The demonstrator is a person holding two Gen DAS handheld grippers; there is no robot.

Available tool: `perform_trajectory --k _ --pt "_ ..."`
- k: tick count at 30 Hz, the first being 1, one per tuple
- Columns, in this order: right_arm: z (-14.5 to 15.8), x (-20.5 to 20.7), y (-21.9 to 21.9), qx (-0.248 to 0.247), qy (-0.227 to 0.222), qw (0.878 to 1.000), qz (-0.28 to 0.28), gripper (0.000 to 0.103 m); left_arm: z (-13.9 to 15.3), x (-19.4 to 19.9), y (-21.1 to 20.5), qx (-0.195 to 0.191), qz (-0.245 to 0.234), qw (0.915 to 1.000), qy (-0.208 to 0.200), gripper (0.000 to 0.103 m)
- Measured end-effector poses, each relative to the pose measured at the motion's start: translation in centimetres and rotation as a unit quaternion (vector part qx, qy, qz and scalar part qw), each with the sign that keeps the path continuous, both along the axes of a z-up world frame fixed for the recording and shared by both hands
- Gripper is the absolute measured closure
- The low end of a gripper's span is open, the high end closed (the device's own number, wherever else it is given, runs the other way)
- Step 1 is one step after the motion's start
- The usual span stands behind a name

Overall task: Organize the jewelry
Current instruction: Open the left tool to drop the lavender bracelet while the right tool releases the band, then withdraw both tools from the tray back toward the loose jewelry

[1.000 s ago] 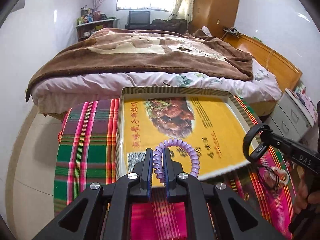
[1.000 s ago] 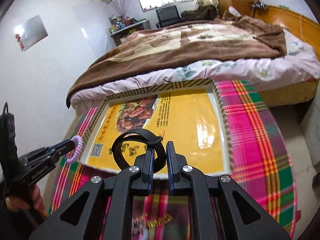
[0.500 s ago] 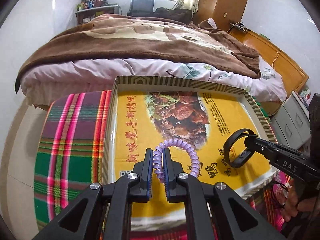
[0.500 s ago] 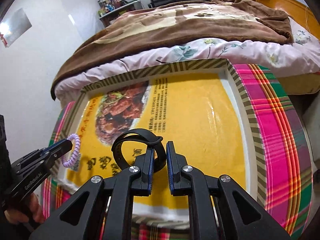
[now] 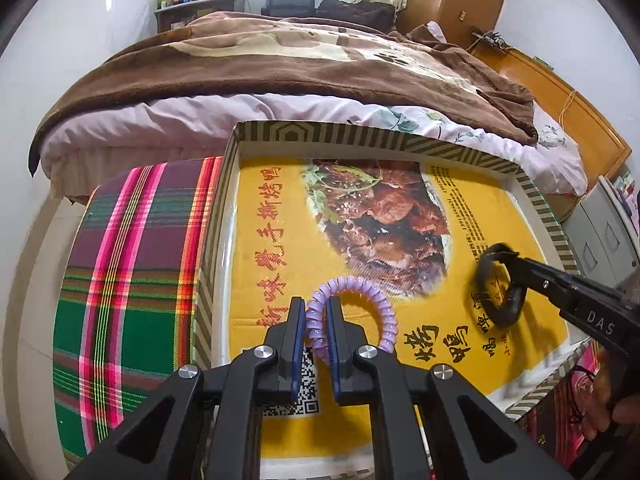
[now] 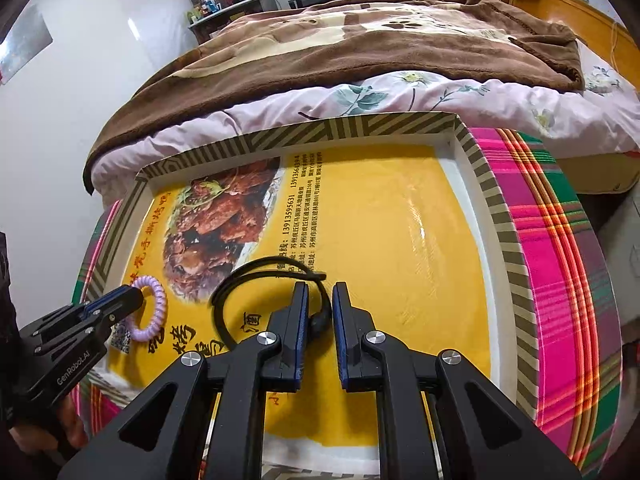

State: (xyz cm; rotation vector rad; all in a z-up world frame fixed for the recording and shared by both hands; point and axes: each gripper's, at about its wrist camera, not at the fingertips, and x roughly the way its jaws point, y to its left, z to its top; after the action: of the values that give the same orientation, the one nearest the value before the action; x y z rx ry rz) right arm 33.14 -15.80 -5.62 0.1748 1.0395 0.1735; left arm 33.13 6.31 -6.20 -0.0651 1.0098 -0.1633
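Note:
A shallow box [image 5: 360, 134] with a striped rim [image 6: 496, 208] and a yellow printed liner lies on the plaid cloth. My left gripper [image 5: 316, 320] is shut on a purple spiral bracelet [image 5: 376, 300], low over the box's near left part; both also show in the right wrist view, the gripper [image 6: 120, 300] and the bracelet [image 6: 154, 312]. My right gripper [image 6: 320, 312] has its jaws slightly apart around a black band [image 6: 256, 276], which sags onto the liner. In the left wrist view the band [image 5: 500, 292] hangs at the tip of the right gripper [image 5: 520, 280].
The box sits on a table with a plaid cloth [image 5: 132, 280]. A bed with a brown blanket [image 5: 300, 60] stands just behind it. Grey drawers [image 5: 608, 232] stand at the right. More jewelry [image 5: 580, 380] lies on the cloth at the near right.
Both grippers have moved forward and down into the box. The right gripper's jaws have parted a little and the black band has dropped to touch the liner.

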Motion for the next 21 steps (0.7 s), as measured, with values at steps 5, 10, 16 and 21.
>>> perform_trajectory --k 5,10,16,21 --pt "0.1 0.1 0.2 -0.010 -0.003 1.000 -0.001 0.089 0.0 0.0 -0.1 0.000 -0.001 1.0000 0.000 0.093" --pt "0.7 -0.2 0.3 -0.008 -0.011 1.000 -0.003 0.086 0.2 -0.2 -0.3 0.000 -0.001 1.0000 -0.001 0.078" --pt "2.2 -1.6 0.4 -0.006 -0.033 0.999 -0.001 0.084 1.9 -1.7 -1.1 0.004 -0.004 0.9997 -0.022 0.049" --pt "3.6 -3.4 0.0 0.000 -0.048 0.999 0.002 0.072 3.6 -3.7 -1.2 0.005 -0.001 0.9994 -0.036 0.045"
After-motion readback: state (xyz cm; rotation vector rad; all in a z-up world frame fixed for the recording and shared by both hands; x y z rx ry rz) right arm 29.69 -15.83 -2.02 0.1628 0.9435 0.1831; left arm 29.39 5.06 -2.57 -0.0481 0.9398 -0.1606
